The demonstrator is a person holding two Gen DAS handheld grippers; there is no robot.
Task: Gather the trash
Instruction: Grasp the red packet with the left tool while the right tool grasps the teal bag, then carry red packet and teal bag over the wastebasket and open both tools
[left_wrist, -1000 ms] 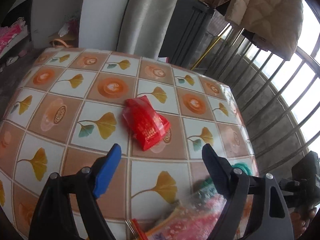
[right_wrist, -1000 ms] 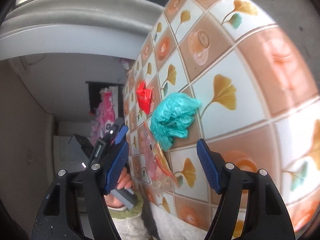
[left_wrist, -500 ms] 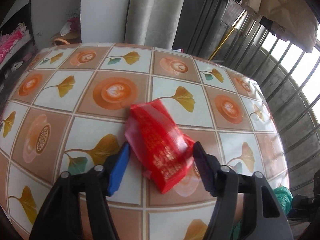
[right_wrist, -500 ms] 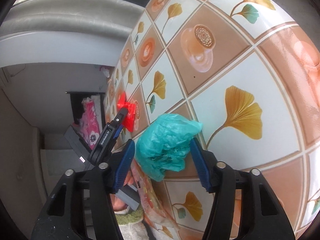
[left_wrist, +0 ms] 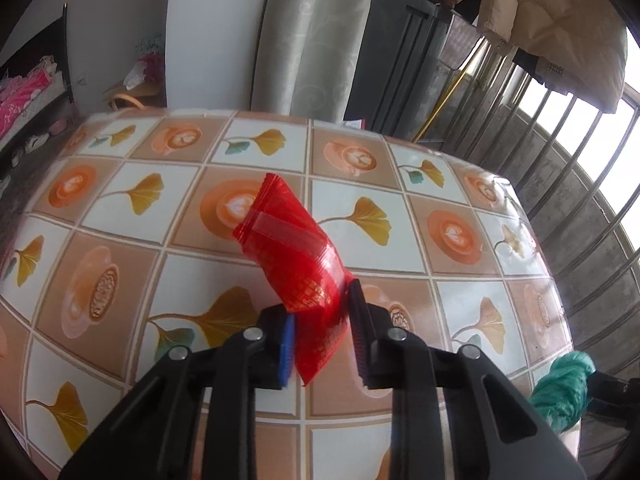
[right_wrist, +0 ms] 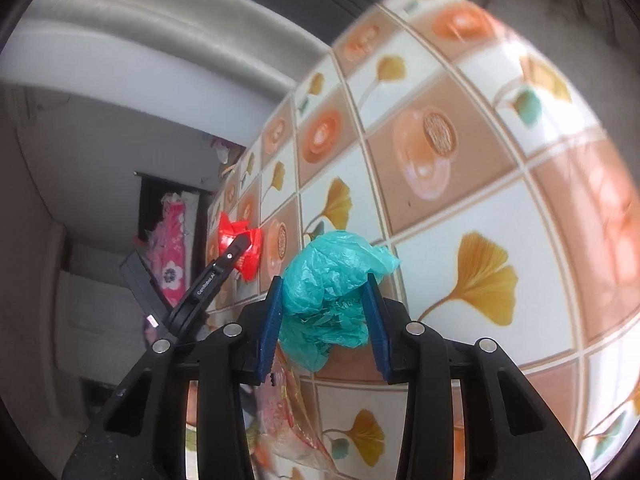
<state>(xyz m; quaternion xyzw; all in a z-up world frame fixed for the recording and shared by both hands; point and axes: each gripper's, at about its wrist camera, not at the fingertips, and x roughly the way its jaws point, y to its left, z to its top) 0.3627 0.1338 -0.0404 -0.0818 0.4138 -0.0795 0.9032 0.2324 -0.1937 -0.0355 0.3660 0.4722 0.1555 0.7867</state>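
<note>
Pickup step: left gripper [left_wrist: 322, 328] pinches red wrapper [left_wrist: 294, 254], right gripper [right_wrist: 324, 318] squeezes teal bag [right_wrist: 332, 280], both over tablecloth [left_wrist: 120, 248]. Next prob: lift, bin.

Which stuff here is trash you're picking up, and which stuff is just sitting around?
Trash being picked up:
crinkly red plastic wrapper, in left tool
crumpled teal plastic bag, in right tool

Just there:
leaf-patterned tablecloth
hanging beige padded coat
grey curtain
</note>
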